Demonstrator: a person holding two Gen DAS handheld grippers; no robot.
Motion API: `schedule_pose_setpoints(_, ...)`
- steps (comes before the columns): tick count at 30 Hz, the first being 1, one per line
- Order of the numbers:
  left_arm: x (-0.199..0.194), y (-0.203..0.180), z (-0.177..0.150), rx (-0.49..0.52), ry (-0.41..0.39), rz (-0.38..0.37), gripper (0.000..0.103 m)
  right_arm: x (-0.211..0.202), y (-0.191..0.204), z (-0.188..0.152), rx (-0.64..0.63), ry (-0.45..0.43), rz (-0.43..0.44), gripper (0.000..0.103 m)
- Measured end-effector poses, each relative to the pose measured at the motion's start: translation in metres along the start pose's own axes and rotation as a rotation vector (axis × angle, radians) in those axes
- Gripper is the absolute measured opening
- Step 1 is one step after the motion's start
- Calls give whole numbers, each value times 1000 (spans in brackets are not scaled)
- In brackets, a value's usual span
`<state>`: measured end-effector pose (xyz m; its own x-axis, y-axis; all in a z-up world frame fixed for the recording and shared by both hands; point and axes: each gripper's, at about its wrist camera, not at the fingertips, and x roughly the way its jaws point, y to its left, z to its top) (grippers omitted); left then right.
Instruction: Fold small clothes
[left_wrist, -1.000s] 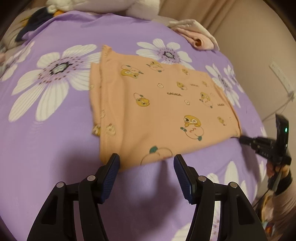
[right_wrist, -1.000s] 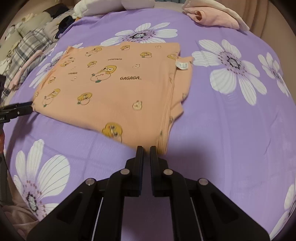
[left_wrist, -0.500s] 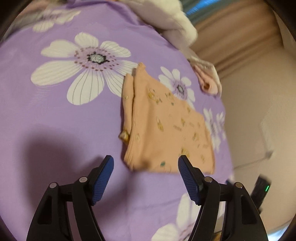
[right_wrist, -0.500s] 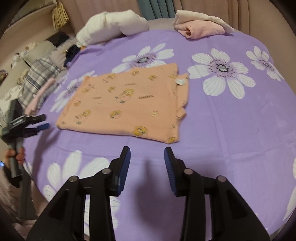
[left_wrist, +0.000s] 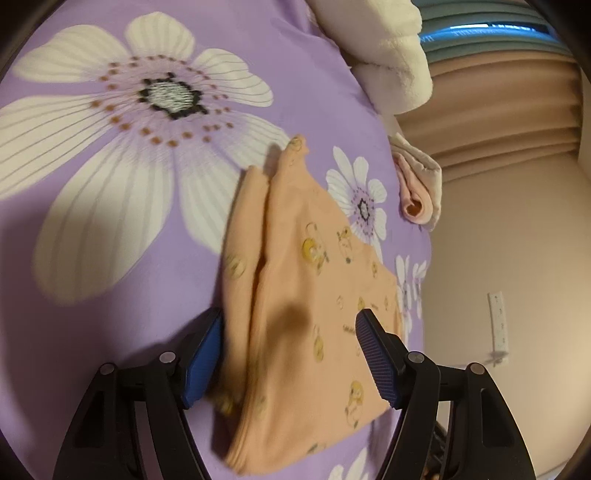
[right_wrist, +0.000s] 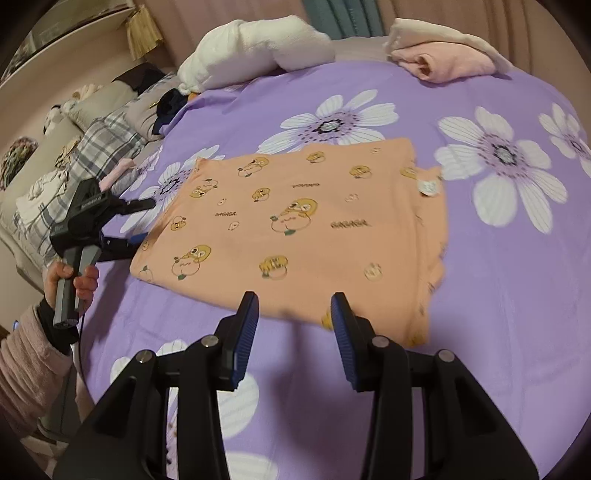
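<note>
A folded orange garment with yellow cartoon prints lies flat on the purple flowered bedspread. My right gripper is open at the garment's near edge, empty. My left gripper is open, its jaws astride the garment's narrow end, one finger beside the folded edge. From the right wrist view the left gripper sits at the garment's left end, a hand on its handle.
A folded pink garment and a white rolled towel lie at the bed's far edge. Plaid and other clothes are piled at the far left. A wall with an outlet lies beyond the bed's edge.
My right gripper opened from shut and drew back from the garment's corner, then came in to its near edge. My left gripper swung round to the garment's narrow end and closed in on it.
</note>
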<state>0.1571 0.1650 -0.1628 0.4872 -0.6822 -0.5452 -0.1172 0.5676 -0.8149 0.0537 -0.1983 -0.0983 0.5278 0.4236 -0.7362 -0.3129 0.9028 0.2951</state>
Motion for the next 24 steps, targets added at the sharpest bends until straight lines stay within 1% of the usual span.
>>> schedule_pose_setpoints(3,8,-3,6,27,22,4,71,11,-5,9,16,4,21,42)
schedule_pose_setpoints(5,11,-6,7,49,33,9,71,12,-10,16,57,-7,47,42)
schedule_pose_setpoints(7,13,-8,8,62,43,2,71,6,-13,25,93,-33,82,42)
schedule_pose_setpoints(9,15,-9,8,76,49,4,71,-4,-10,36,103,-67,123,42)
schedule_pose_setpoints(13,20,-15,7,100,65,4,71,-18,1,64,128,-119,204,43)
schedule_pose_setpoints(16,26,-18,9,98,77,0,70,-21,6,91,165,-140,226,47)
schedule_pose_setpoints(17,28,-19,10,98,80,3,63,-20,8,100,173,-140,239,50)
schedule_pose_setpoints(18,28,-18,10,97,88,6,54,-15,10,110,184,-138,249,50)
schedule_pose_setpoints(19,31,-17,10,93,96,12,49,-11,10,114,192,-137,240,50)
schedule_pose_setpoints(20,32,-16,10,88,102,22,42,-2,10,120,199,-124,223,50)
schedule_pose_setpoints(21,33,-15,10,86,104,32,35,13,12,125,200,-94,205,50)
schedule_pose_setpoints(22,33,-13,11,80,106,42,32,22,10,127,202,-74,191,50)
schedule_pose_setpoints(24,33,-11,12,68,111,53,23,54,13,128,186,-2,155,42)
